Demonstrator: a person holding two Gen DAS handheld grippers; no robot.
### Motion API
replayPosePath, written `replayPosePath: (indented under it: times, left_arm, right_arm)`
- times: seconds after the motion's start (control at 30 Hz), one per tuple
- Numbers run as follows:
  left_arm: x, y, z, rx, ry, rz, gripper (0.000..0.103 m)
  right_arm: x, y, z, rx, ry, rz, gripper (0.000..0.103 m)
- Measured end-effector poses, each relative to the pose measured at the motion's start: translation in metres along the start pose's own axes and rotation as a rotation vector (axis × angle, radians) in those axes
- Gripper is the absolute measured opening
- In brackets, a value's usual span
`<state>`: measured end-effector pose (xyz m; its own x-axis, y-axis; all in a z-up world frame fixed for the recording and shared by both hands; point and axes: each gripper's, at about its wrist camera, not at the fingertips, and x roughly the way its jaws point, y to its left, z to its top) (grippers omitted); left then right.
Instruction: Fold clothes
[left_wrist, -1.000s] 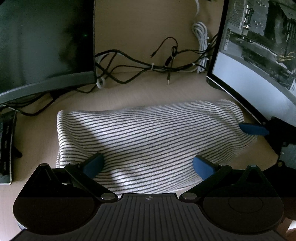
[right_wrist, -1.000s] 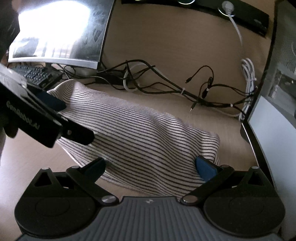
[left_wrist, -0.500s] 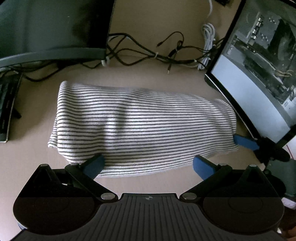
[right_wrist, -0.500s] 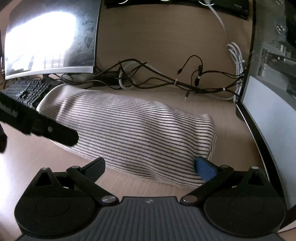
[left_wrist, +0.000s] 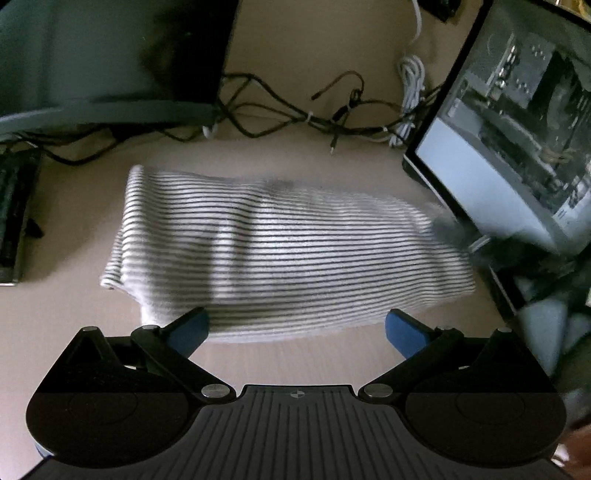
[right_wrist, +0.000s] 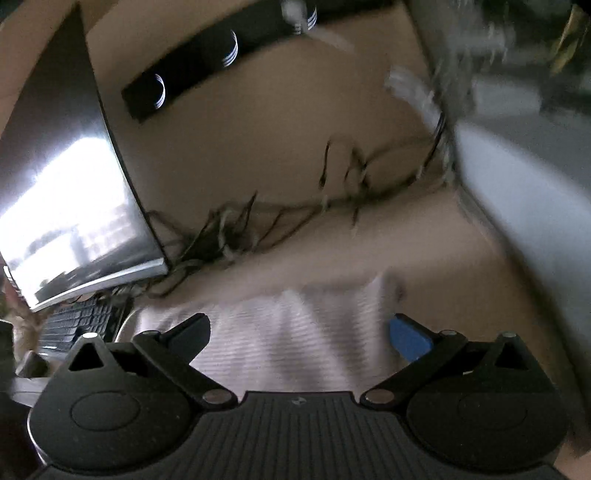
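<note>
A folded white garment with thin dark stripes (left_wrist: 280, 254) lies flat on the beige desk (left_wrist: 295, 162). My left gripper (left_wrist: 297, 330) hovers open just in front of its near edge, touching nothing, blue pads spread wide. In the right wrist view the picture is blurred; the same striped garment (right_wrist: 291, 332) shows low between the fingers. My right gripper (right_wrist: 299, 332) is open above the cloth, holding nothing, and is tilted toward the back wall.
A dark monitor (left_wrist: 110, 55) stands at the back left with a keyboard (left_wrist: 14, 214) beside it. Another screen (left_wrist: 498, 140) leans in at the right. Tangled black and white cables (left_wrist: 332, 114) run along the back of the desk. A black power strip (right_wrist: 221, 55) hangs on the wall.
Both grippers have pulled back from the garment, which now lies free on the desk. The right gripper has swung upward and away, blurring its view; it has left the left wrist view.
</note>
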<state>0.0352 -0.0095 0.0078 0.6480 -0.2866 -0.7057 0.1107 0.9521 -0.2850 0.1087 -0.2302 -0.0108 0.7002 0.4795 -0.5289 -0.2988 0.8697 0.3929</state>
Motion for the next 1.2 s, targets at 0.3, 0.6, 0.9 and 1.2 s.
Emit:
replayPosePath:
  times: [0.3, 0.6, 0.9, 1.2]
  left_arm:
    - [0.005, 0.013, 0.014, -0.008, -0.047, 0.033, 0.103]
    - [0.031, 0.008, 0.017, 0.056, -0.041, 0.032, 0.103]
    - [0.028, 0.019, 0.016, 0.049, -0.058, -0.022, 0.103]
    - [0.006, 0.020, 0.022, -0.005, -0.069, -0.058, 0.103]
  right_arm:
    - [0.014, 0.005, -0.017, -0.062, 0.053, -0.053, 0.103]
    - [-0.021, 0.024, -0.001, -0.169, -0.109, -0.095, 0.103]
    - [0.017, 0.023, -0.005, -0.181, 0.036, -0.097, 0.103]
    - [0.026, 0.030, -0.010, -0.274, 0.036, -0.126, 0.103]
